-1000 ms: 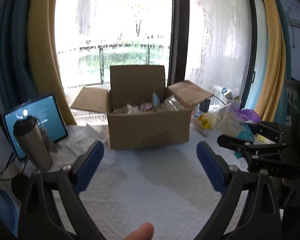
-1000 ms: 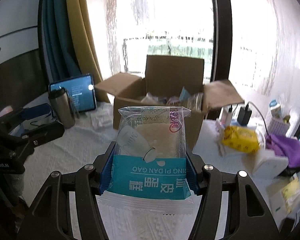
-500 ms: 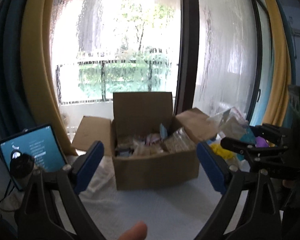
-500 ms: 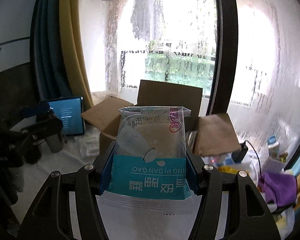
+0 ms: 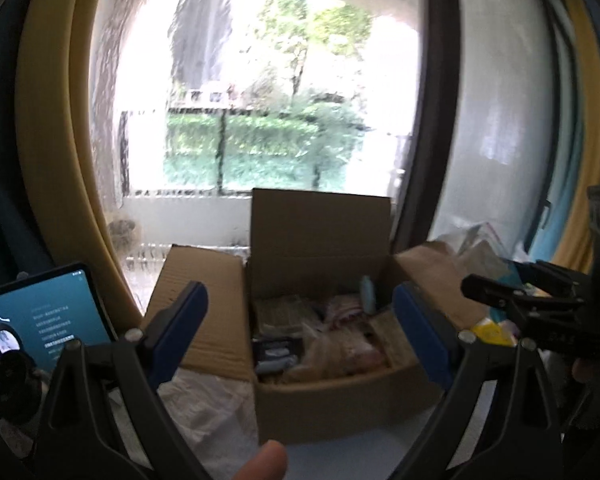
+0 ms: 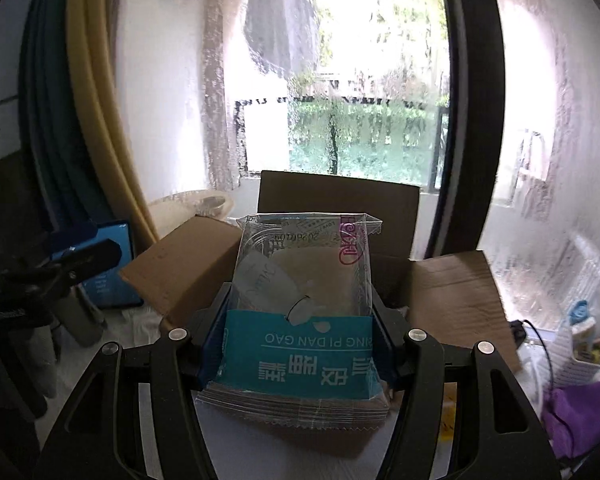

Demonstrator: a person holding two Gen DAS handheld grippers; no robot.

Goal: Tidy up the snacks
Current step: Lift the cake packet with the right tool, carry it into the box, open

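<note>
An open cardboard box (image 5: 332, 396) stands on the white-covered table by the window, with several wrapped snacks (image 5: 324, 340) inside. My left gripper (image 5: 300, 328) is open and empty, held in front of the box. My right gripper (image 6: 298, 332) is shut on a clear and teal cake packet (image 6: 300, 320), held up in front of the box (image 6: 452, 292). The right gripper also shows at the right edge of the left wrist view (image 5: 532, 304), beside the box's right flap.
A tablet (image 5: 40, 320) with a lit screen leans at the left beside a steel tumbler (image 6: 78, 320). Loose snacks, a purple cloth (image 6: 580, 408) and a cable lie right of the box. The window and yellow curtains are just behind.
Both grippers have risen and moved closer to the box, so its contents show from above. The right gripper still holds the packet. The left stays open.
</note>
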